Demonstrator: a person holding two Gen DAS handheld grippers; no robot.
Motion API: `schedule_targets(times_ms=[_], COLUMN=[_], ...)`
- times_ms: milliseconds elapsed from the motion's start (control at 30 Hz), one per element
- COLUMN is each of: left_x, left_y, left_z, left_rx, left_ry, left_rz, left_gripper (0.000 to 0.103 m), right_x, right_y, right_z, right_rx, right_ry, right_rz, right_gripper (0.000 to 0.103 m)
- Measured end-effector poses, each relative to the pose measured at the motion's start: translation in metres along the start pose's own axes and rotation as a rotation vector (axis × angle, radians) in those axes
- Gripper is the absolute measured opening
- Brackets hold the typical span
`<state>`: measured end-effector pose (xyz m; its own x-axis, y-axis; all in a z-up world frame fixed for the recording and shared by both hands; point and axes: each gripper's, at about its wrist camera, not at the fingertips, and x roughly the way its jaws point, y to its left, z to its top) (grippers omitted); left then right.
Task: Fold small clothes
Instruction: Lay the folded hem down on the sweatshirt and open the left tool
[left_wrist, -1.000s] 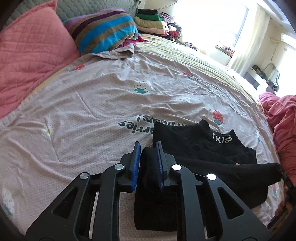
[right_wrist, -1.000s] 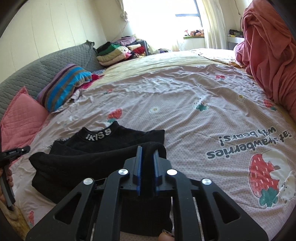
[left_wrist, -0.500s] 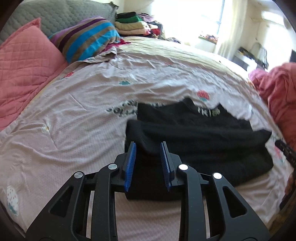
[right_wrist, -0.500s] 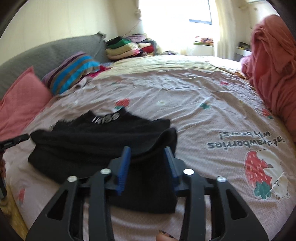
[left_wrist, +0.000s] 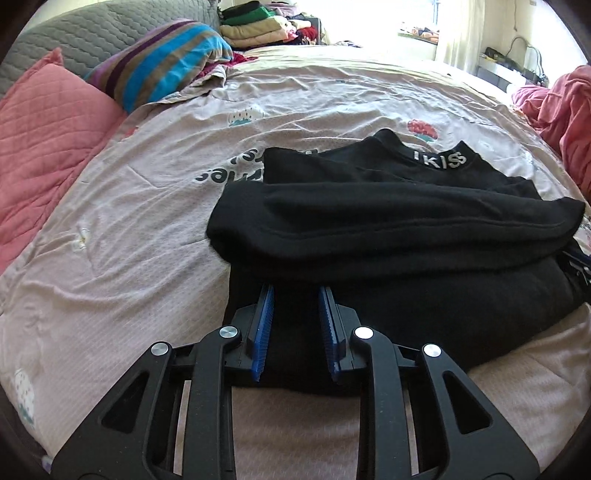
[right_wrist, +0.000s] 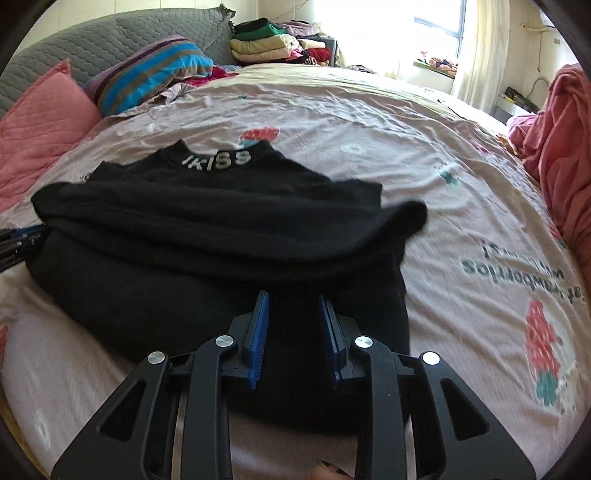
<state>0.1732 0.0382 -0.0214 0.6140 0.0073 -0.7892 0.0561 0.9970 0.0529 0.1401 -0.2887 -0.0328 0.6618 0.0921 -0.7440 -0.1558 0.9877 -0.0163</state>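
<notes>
**Black top folded on the bed, both grippers parted**

The black top (left_wrist: 388, 221) lies folded on the printed bedsheet (left_wrist: 129, 221), collar lettering facing away. The left gripper (left_wrist: 295, 317) and right gripper (right_wrist: 293, 321) each hover over its near edge, blue pads apart, gripping nothing. The sheet's printed words are partly covered by the garment. The pink heap (right_wrist: 561, 147) is cut off at the frame edge.
</notes>
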Motion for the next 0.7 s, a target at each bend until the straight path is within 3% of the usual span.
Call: schedule_targets(times_ms=[367,533,700], left_x=[0.034,0.037,0.032], left_y=[0.007,0.028,0.062], left_z=[0.054,0.074,0.073], left_rx=[-0.045,-0.12,-0.214], left_ry=[0.011,-0.009,-0.049], left_rz=[-0.009,-0.039,-0.054], left_gripper=[0.019,0.019,0.028], right_x=[0.033,0.04,0.038], right_y=[-0.017,-0.032,-0.056], right_z=[0.042,0.055,0.055], right_rx=[0.072,0.109,0.178], right_ry=[-0.002,-0.02,-0.039], right_rz=[0.002,-0.038,-0.075], right_gripper=[0.026,0.026,0.026])
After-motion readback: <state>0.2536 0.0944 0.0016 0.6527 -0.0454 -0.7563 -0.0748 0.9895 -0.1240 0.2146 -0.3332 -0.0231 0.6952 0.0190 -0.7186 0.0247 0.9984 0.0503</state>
